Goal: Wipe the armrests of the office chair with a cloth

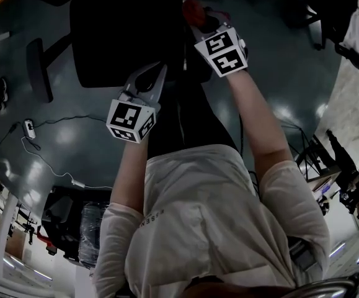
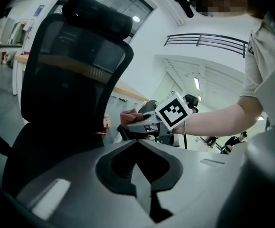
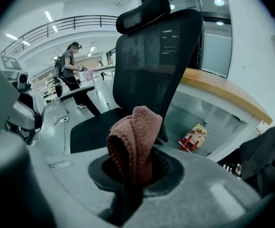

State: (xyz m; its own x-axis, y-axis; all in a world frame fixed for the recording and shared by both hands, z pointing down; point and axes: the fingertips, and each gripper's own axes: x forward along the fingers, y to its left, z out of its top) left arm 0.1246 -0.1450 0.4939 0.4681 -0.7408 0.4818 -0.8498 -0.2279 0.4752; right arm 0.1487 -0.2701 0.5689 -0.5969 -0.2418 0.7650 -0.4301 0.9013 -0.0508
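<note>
Cloth held over the office chair [image 3: 151,56], wiping not yet begun.
Right gripper [image 3: 130,177] clamped on folded pink knit cloth [image 3: 135,137]: soft, light, likely bunches; pinch kept at the fold. Left gripper [image 2: 138,167] closed, empty.

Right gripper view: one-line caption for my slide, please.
Right gripper shut on a folded pink cloth, facing the black mesh-backed office chair.
</note>
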